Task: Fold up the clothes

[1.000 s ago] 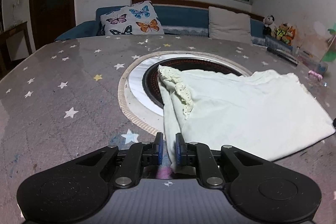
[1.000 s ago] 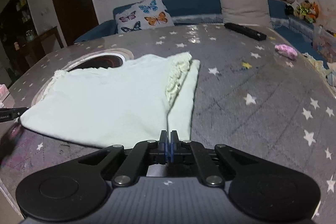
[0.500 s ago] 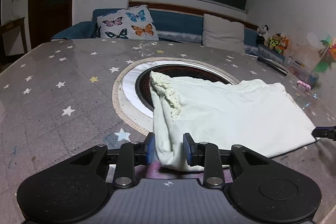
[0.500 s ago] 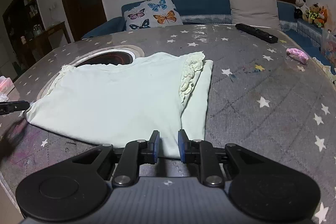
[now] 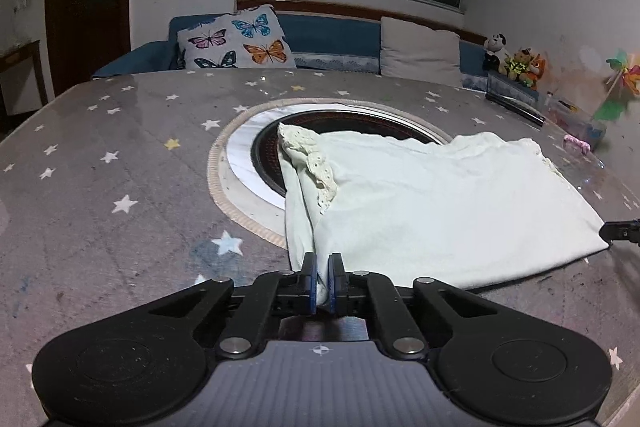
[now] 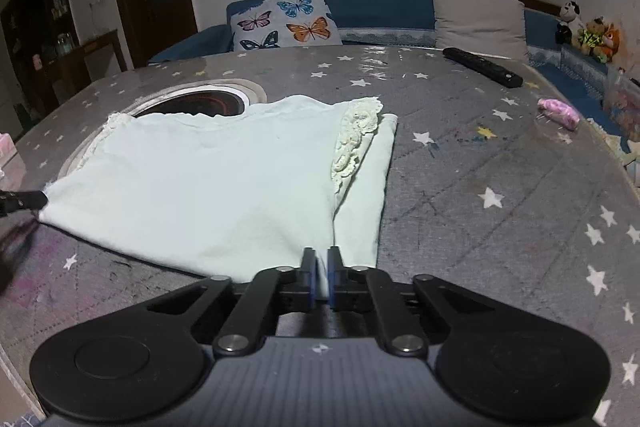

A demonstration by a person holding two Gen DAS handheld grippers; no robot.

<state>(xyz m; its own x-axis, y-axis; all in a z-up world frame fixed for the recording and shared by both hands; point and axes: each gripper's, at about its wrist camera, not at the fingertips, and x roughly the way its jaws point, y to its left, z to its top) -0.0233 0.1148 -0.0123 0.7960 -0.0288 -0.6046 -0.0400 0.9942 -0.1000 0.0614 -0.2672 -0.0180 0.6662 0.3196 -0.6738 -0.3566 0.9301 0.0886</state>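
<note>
Now you have both grippers pinched on the shirt's (image 5: pixel 420 211) near hem, the left gripper (image 5: pixel 323 269) at one corner and the right gripper (image 6: pixel 320 263) at the other, jaws narrowed onto cloth between the pads. Ahead of the jaws the shirt lies flat on the table (image 6: pixel 500 187), lace sleeves turned in. Judging by that, you are on the lengthwise fold: lift both corners evenly and carry them forward to the far edge.

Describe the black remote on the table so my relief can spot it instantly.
Start at the grey star-print table and look to its far right edge, before the plain cushion. The remote lies there flat, at an angle. It is the only long black bar; the pink bundle nearby is small and soft.
</note>
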